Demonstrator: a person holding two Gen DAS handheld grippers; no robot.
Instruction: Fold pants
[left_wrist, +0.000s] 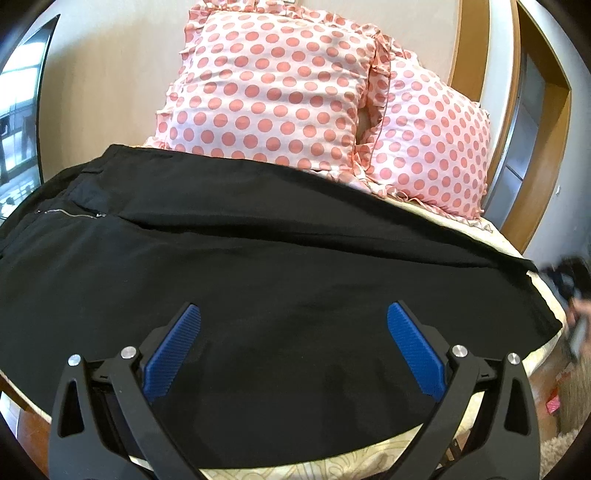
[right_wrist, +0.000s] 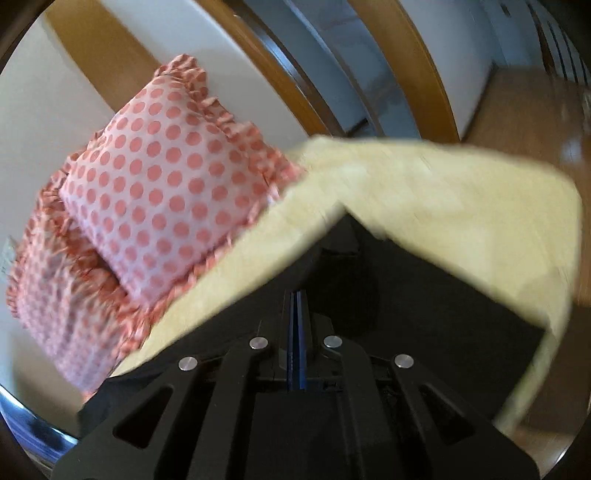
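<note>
Left gripper (left_wrist: 293, 325): jaws spread wide, nothing between them, poised above the black pants (left_wrist: 258, 266). Pants lie flat across the cream bedspread (left_wrist: 476, 227); zipper (left_wrist: 68, 213) at ten o'clock. Polka-dot pillows (left_wrist: 273, 92) at twelve o'clock. Right gripper (right_wrist: 297, 325): pads pressed together among black pants fabric; whether they pinch it cannot be told.

Black pants (left_wrist: 258, 266) lie spread flat across the bed, zippered pocket toward the left.
</note>
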